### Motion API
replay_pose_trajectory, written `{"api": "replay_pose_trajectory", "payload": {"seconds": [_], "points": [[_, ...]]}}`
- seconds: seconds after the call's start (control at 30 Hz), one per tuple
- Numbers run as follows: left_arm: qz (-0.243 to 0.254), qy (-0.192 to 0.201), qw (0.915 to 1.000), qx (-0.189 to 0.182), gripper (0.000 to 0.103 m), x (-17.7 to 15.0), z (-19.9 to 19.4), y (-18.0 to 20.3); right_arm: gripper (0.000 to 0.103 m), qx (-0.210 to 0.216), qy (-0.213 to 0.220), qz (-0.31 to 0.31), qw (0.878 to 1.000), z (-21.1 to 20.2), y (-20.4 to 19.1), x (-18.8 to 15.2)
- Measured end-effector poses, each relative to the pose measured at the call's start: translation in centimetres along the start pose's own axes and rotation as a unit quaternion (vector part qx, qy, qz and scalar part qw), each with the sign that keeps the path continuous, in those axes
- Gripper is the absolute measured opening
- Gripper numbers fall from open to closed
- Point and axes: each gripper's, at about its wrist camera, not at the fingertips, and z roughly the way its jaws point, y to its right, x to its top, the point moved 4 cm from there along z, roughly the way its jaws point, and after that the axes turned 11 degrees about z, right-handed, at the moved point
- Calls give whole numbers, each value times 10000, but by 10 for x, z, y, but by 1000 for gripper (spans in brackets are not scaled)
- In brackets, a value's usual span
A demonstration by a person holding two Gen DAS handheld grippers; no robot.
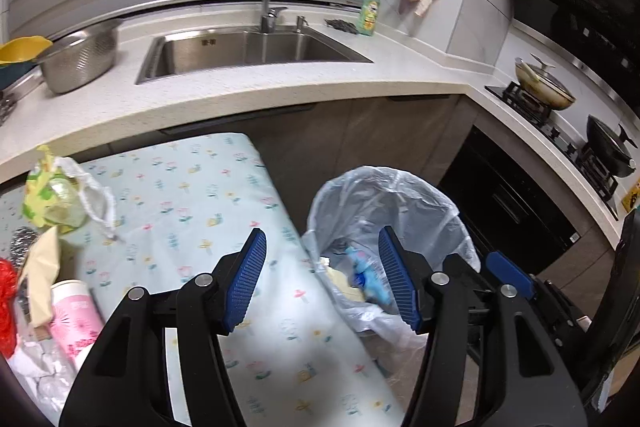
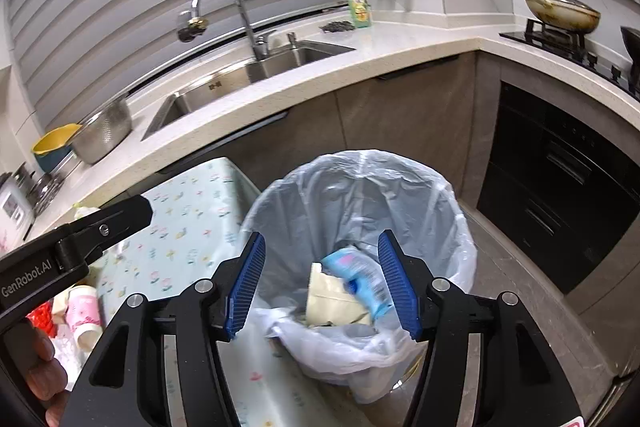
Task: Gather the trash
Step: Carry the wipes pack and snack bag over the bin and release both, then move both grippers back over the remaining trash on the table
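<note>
In the left wrist view, a heap of trash sat at the far left edge of the frame on the floral-covered table [image 1: 192, 195]: a red mesh bag [image 1: 6, 307] at the lower left, a pink cup [image 1: 76, 319] lying on its side just beside it, a beige paper piece [image 1: 40, 275] leaning over the cup, and a yellow-green wrapper in a clear plastic bag [image 1: 60, 199] higher up. The left gripper [image 1: 322, 279] filled the lower middle of the frame, its blue pads spread wide with nothing between them, hanging over the table's right edge and the bin. To the right of centre stood the lined trash bin [image 1: 400, 203], just beside the table, with a blue packet [image 1: 368, 275] and pale paper lying inside.

In the right wrist view, the left gripper's black body [image 2: 80, 239] crossed the left side of the frame above the pink cup [image 2: 84, 311] and red bag [image 2: 40, 319]. The right gripper [image 2: 322, 279] sat at lower centre, jaws wide apart and holding nothing, directly above the bin's mouth [image 2: 360, 179]. Inside the bin lay the blue packet [image 2: 356, 275] resting against a cream paper bag [image 2: 332, 295]. Across the top of the frame ran the kitchen counter with a sink [image 2: 224, 83].
</note>
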Motion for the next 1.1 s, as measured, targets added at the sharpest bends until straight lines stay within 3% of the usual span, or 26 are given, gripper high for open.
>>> {"api": "replay_pose_trajectory", "payload": {"seconds": [0.37, 0.5, 1.1], "points": [[-434, 58, 9966, 697, 63, -31, -57, -67, 70, 366, 11, -401, 9985, -28, -63, -22], [-566, 84, 9928, 1053, 73, -47, -82, -94, 73, 522, -29, -575, 9970, -38, -89, -35], [-1122, -145, 9740, 1964, 75, -131, -164, -197, 73, 1082, -514, -1226, 9852, -65, -192, -120]]}}
